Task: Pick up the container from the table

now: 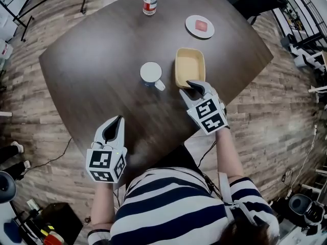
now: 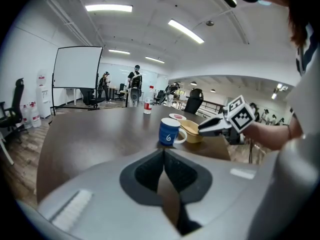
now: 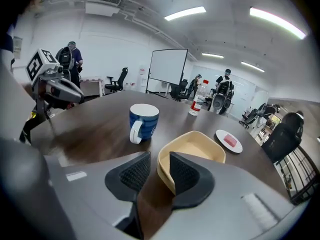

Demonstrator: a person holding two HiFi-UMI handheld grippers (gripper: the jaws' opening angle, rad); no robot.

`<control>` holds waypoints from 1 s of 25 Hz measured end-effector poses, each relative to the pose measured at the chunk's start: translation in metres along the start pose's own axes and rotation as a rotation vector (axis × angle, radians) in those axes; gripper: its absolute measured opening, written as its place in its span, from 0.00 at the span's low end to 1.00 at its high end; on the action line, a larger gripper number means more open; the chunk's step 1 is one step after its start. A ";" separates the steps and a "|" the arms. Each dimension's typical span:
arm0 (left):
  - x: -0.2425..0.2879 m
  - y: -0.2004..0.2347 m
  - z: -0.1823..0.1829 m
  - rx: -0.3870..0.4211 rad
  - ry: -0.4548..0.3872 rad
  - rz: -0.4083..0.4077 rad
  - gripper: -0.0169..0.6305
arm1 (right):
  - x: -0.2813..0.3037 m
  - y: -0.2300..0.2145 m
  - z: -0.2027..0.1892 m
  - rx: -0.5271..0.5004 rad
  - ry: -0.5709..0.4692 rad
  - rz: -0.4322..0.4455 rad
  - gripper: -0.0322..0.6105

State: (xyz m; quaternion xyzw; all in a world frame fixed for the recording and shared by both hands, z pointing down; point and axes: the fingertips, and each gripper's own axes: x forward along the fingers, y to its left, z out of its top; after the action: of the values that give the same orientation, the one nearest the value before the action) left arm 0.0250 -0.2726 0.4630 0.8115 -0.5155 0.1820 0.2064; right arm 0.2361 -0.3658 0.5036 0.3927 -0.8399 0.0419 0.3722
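Dark wooden table point(image 1: 102, 50): beige container point(image 1: 190, 65) just beside blue mug point(image 1: 151, 72) with white swirl. Jaws of right gripper point(image 1: 192, 84) apart, straddling its near rim; jaws of left gripper point(image 1: 118, 119) together, empty. Red label on bottle point(image 1: 149, 1) unreadable.

The container point(image 1: 190, 65) was a shallow, cream-coloured tub, rectangular with rounded corners and a slightly thickened rim. It stood upright and open on the dark brown desk point(image 1: 102, 60), its inside bare and the same pale colour as its walls. It sat flat, with one short end toward the person and its long sides running away from them. It lay toward the near right part of the desk, just beside a blue mug point(image 1: 151, 73) but apart from it. Its near corner stood in the gap of the right hand-held gripper point(image 3: 156, 163), whose jaws were spread wide with the pads not pressing on the wall.
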 end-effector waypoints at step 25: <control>0.001 0.021 -0.009 -0.080 -0.017 0.151 0.03 | 0.046 0.009 -0.024 -0.403 0.225 0.144 0.10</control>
State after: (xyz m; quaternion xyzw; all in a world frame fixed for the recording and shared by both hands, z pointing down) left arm 0.0050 -0.2766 0.4747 0.7630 -0.5837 0.1694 0.2199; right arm 0.2255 -0.3795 0.5533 0.2426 -0.8103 -0.0567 0.5304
